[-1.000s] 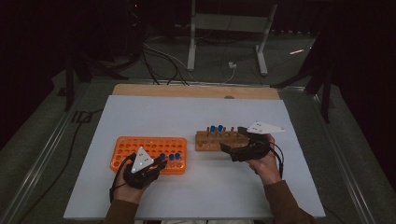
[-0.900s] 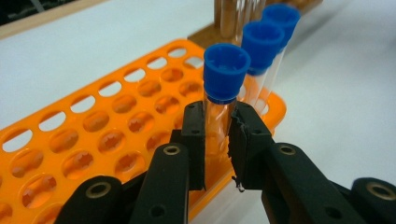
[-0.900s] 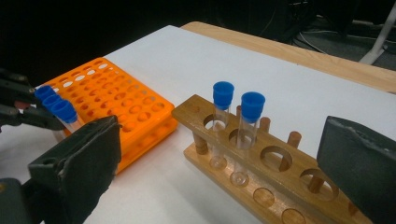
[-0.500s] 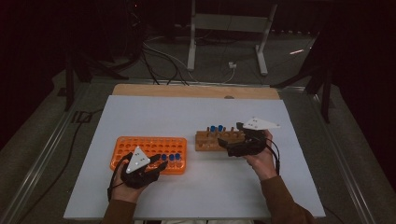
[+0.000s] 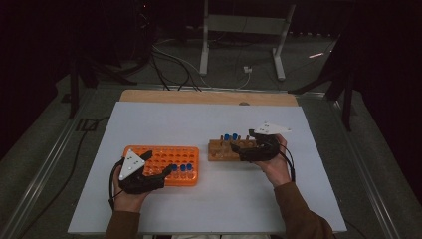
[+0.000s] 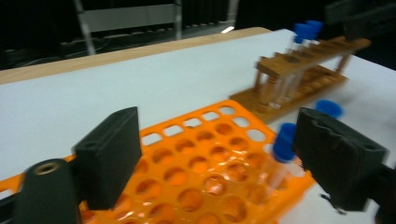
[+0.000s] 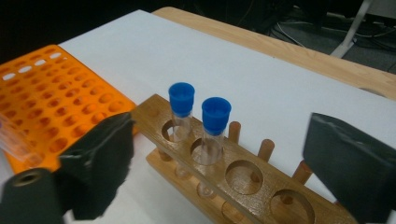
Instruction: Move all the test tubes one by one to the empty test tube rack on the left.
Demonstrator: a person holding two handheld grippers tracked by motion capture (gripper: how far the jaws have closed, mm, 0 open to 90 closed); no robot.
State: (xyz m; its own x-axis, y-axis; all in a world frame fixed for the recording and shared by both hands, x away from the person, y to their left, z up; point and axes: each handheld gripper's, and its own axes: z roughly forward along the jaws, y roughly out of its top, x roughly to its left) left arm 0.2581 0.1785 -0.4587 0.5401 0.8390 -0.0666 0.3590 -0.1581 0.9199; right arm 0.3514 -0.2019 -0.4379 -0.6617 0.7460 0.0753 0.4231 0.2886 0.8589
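Two blue-capped clear test tubes (image 7: 211, 133) stand upright in the wooden rack (image 7: 243, 179) on the white tabletop (image 5: 219, 122). Both hand-held grippers, left (image 6: 212, 158) and right (image 7: 233, 168), gape wide, empty. Tubes likely light, slippery, fragile; grasp below cap.

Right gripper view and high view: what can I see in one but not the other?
The right gripper view alone shows close detail: clear glass under the two blue-capped tubes, the empty round holes and upright pegs of the wooden rack, and its own claw standing open. The high view alone shows both hands, the left claw, the white table whole, and the floor cables. Both share the wooden rack, its blue-capped tubes and the orange rack.
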